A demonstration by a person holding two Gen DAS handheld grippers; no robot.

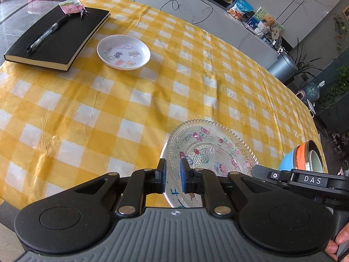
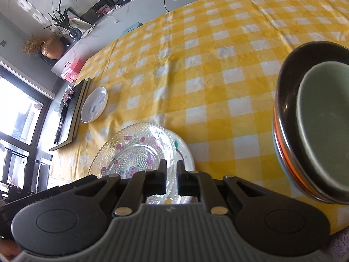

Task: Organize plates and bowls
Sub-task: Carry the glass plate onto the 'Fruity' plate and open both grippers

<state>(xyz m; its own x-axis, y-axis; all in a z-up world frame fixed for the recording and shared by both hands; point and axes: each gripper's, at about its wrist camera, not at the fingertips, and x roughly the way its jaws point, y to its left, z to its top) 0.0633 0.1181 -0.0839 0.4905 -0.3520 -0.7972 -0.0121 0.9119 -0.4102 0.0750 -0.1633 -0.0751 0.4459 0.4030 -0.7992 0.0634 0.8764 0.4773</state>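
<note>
Glass plate (image 1: 209, 152) sits stacked on a white plate (image 2: 185, 150) at the near edge of the table (image 1: 109, 100), bowl stack (image 2: 314, 126) to its right; looks like like-with-like sorting. Small white dish (image 1: 123, 52) remains far left beside the black notebook (image 1: 56, 37), likely the next item to join the plates. Left hand-held gripper (image 1: 172, 175) hangs pitched down over the glass plate's near rim, jaws nearly together, holding nothing. Right hand-held gripper (image 2: 171, 175) likewise: tilted down, jaws almost closed, empty, bowls off to its right.
</note>
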